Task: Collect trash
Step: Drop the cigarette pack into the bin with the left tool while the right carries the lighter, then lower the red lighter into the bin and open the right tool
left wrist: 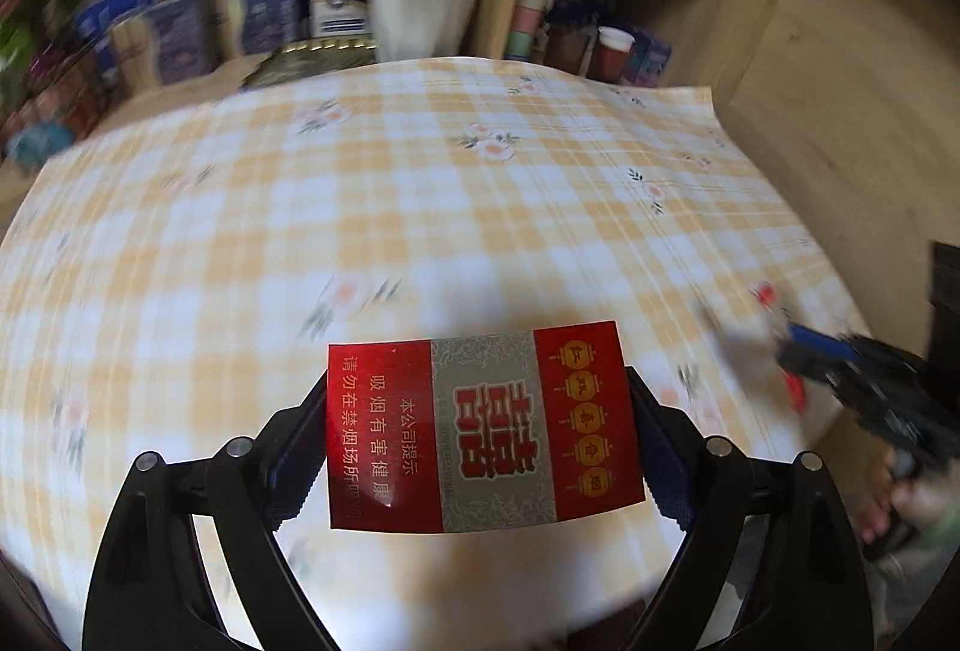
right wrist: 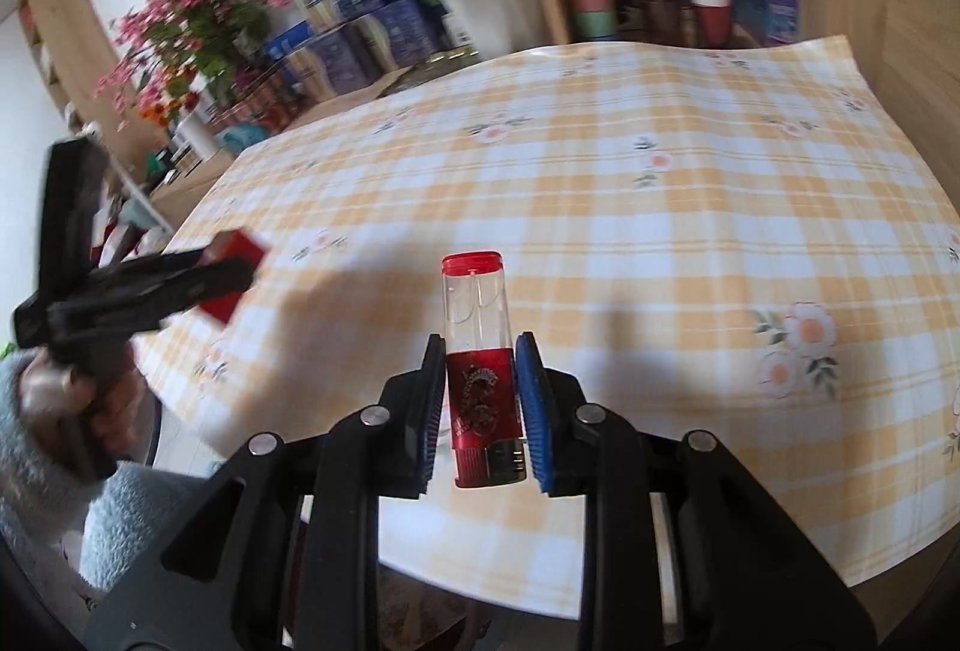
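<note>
Table (left wrist: 420, 207) with yellow-checked floral cloth serves as landmark. White pot of red flowers (left wrist: 420, 9) beyond table's far edge; red paper cup (right wrist: 711, 12) on shelf behind far edge.

Left gripper (left wrist: 480, 411) over near edge, jaws clamped on sides of red cigarette pack (left wrist: 483, 426), pack held above cloth.

Right gripper (right wrist: 480, 399) over near edge, jaws narrow, gripping red lighter (right wrist: 483, 381), clear end toward table's centre.

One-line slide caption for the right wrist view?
Right claw clamps a red-and-clear plastic lighter above the yellow plaid floral tablecloth.
</note>
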A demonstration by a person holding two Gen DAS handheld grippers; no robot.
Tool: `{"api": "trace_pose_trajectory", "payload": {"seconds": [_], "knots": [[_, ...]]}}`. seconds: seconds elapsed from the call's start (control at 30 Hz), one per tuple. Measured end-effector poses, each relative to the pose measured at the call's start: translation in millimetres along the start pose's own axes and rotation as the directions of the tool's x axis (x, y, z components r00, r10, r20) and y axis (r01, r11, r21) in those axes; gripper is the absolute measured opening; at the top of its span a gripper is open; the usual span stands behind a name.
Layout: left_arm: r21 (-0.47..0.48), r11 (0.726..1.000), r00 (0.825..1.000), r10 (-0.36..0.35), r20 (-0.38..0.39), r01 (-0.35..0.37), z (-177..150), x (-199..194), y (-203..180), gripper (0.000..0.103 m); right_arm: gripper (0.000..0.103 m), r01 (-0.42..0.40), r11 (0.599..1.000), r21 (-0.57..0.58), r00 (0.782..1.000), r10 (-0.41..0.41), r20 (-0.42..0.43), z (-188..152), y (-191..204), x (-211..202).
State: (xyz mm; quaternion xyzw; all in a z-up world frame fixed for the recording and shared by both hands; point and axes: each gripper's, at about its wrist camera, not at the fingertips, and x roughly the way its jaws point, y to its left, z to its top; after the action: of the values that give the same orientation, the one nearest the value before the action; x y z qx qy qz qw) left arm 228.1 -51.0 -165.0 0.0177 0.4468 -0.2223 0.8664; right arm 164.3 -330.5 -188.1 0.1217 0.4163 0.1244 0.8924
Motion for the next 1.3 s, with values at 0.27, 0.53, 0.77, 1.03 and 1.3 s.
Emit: {"api": "trace_pose_trajectory", "payload": {"seconds": [0.27,0.53,0.77,1.03,1.3], "knots": [[-0.036,0.999,0.999,0.039,0.022,-0.039,-72,-82,25,0.087,0.027,-0.055,0.993,-0.103,0.998,0.052,-0.029,-16,67,-12],[-0.042,0.999,0.999,-0.023,0.034,0.024,-119,-114,16,0.087,0.027,-0.076,0.981,-0.177,0.996,0.067,-0.056,-47,113,-28],[0.041,0.999,0.999,-0.017,-0.039,0.019,-153,-97,-10,0.087,0.027,-0.067,0.976,-0.207,0.997,0.055,-0.062,-66,123,-39],[0.123,0.991,0.985,-0.038,-0.170,0.059,-175,-42,-36,0.087,0.027,-0.035,0.984,-0.177,0.999,0.028,-0.041,-73,106,-54],[0.203,0.975,0.941,-0.020,-0.337,0.093,-209,20,-55,0.087,0.027,-0.010,0.990,-0.141,0.999,0.004,-0.043,-84,89,-63]]}}
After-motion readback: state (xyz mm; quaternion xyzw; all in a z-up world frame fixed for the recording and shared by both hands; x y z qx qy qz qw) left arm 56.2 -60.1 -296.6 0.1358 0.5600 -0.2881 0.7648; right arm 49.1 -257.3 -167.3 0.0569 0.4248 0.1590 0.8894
